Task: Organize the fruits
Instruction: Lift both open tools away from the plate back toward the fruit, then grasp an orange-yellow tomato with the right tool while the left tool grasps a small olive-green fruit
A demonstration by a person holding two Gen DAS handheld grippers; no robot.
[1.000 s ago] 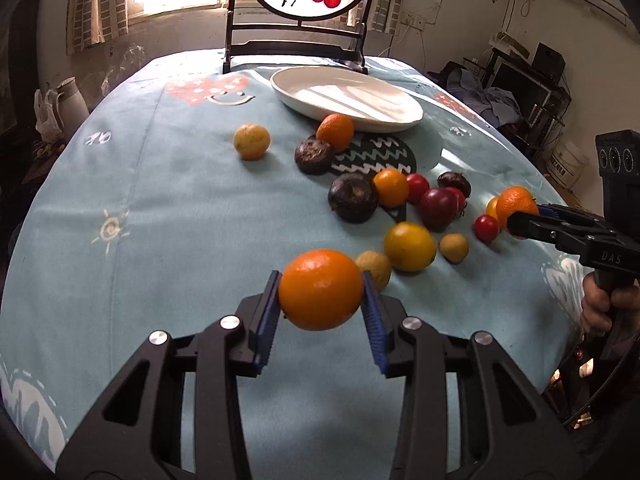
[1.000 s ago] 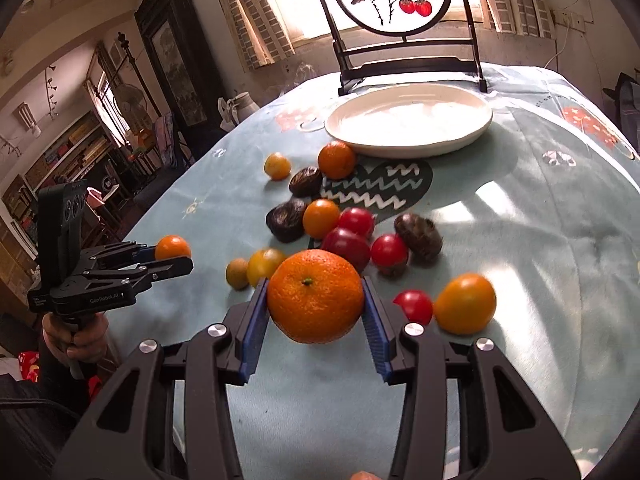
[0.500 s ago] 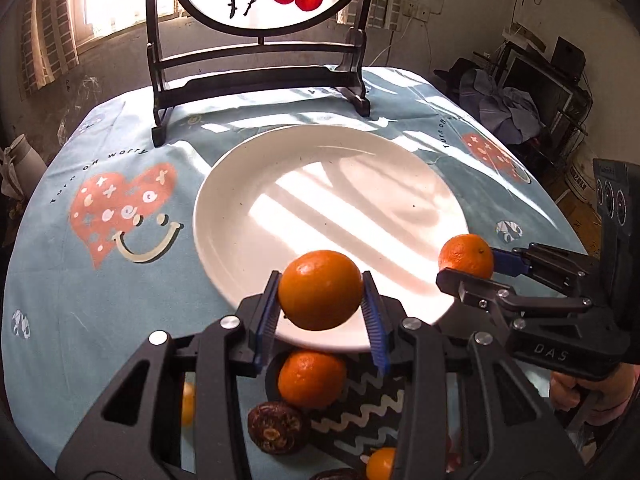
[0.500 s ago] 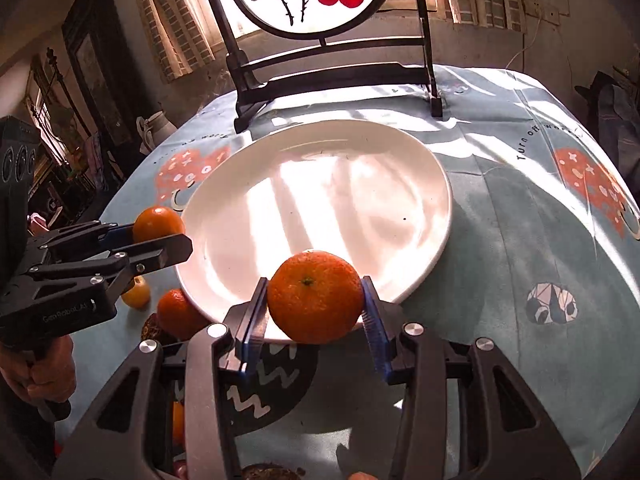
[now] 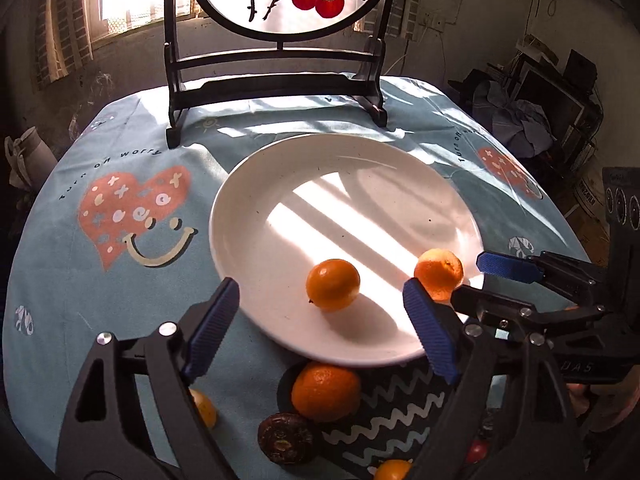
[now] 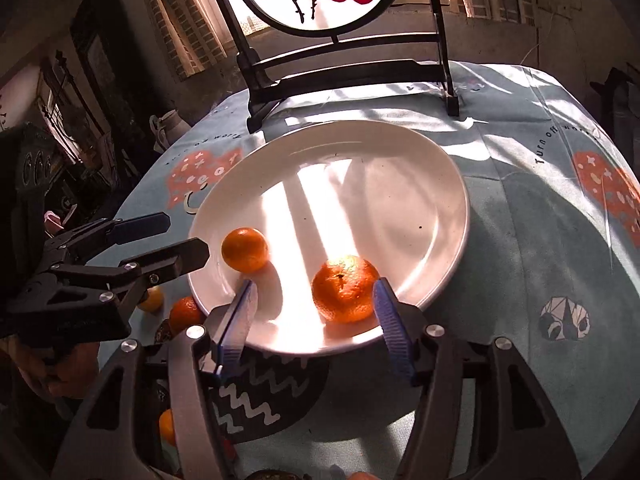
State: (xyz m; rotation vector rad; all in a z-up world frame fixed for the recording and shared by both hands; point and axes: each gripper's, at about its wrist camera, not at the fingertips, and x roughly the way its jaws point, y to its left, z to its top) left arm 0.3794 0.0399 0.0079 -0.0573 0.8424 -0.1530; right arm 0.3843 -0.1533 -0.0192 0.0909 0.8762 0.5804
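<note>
Two oranges [image 5: 333, 284] [image 5: 439, 273] on the plate [image 5: 280, 184], both claws [image 5: 320, 320] [image 6: 316, 312] released; dark fruit [image 5: 285, 437] only in left view

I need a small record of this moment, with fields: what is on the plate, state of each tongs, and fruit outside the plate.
on plate: two oranges on the white plate
left tongs: open, empty
right tongs: open, empty
outside plate: another orange, a dark fruit, a yellow fruit

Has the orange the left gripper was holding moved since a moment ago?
Yes. It has left the open left gripper and now lies on the white plate, as the smooth orange near its front rim.
</note>
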